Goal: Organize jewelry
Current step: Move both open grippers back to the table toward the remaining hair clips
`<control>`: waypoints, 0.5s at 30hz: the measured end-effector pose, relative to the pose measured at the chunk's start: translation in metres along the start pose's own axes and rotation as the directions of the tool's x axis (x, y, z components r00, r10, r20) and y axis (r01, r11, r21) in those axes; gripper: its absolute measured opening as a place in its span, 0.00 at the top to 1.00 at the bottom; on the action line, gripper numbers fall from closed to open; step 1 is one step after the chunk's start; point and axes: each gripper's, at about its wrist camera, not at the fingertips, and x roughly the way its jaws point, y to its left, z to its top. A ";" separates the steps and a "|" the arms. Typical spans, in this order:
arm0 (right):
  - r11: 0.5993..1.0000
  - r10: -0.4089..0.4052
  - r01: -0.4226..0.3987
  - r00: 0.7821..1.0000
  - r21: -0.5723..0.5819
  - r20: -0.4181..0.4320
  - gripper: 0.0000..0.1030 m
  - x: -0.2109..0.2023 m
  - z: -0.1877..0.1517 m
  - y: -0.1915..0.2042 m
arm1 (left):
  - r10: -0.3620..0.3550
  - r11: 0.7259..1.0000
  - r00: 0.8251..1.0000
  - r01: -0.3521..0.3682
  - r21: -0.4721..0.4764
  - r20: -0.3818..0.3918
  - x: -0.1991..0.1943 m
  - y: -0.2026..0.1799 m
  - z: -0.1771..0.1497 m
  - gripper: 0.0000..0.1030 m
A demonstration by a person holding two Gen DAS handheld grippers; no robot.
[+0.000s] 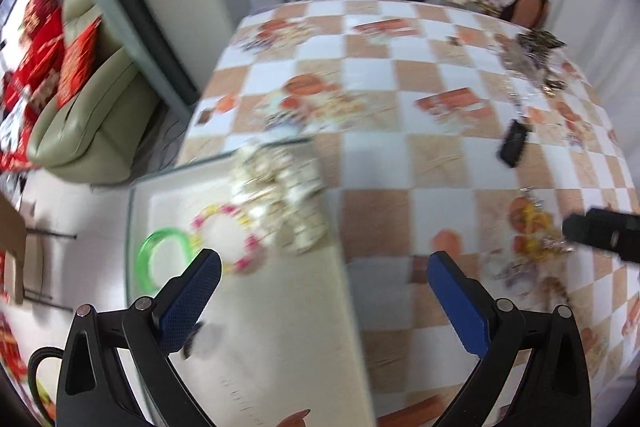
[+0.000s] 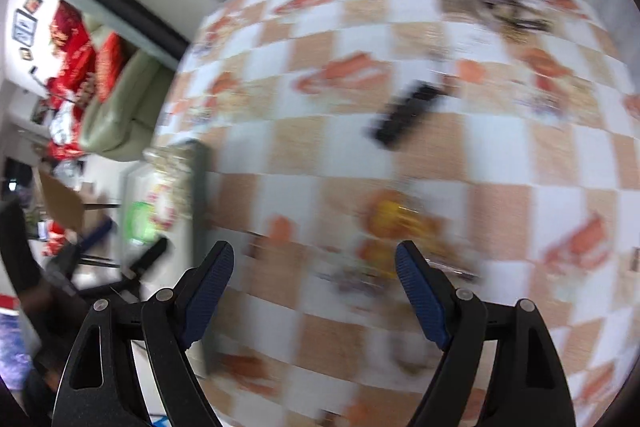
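Blue-padded fingers of the left gripper (image 1: 324, 259) stand wide apart with nothing between them, hanging above the near edge of a shallow tray (image 1: 138, 187) that sits on the left part of the table (image 1: 360, 83). Just past the left finger lie a green bangle (image 1: 154, 255) and a pink and yellow bead bracelet (image 1: 228, 239), touching at one side, and beyond them a pale heap of jewelry (image 1: 280, 195) fills the far right of the tray. Outward across the checked cloth, a yellow bracelet (image 1: 532, 223) lies with a small loose tangle near the right edge, a black key fob (image 1: 514, 143) sits further back, and a darker pile of trinkets (image 1: 532, 55) rests near the far corner. The right gripper (image 2: 316, 267) is likewise spread wide and holds nothing; it hovers low over the yellow bracelet, pointing forward and down at a shallow slant. The step in hand looks like picking that piece up for the tray, and doing it well would probably mean bringing the fingers down either side of the band alone, clear of the tangle beside it, then closing gently so the beads do not skid on the cloth. Both views are blurred, so fine detail cannot be read.
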 end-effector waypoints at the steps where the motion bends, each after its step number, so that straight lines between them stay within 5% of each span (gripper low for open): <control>1: 1.000 -0.031 0.031 1.000 0.001 -0.005 0.17 -0.002 -0.005 -0.013 | -0.007 1.000 1.000 0.007 0.011 0.002 -0.001 -0.008 0.003 0.00; 7: 0.991 -0.131 0.130 0.991 -0.038 -0.023 0.17 -0.004 -0.026 -0.062 | -0.084 0.992 0.996 0.086 0.087 -0.029 0.015 -0.057 0.025 0.00; 15: 0.985 -0.135 0.131 0.990 -0.112 -0.035 0.20 0.004 -0.038 -0.086 | -0.165 0.973 0.983 0.176 0.152 -0.081 0.045 -0.112 0.047 0.00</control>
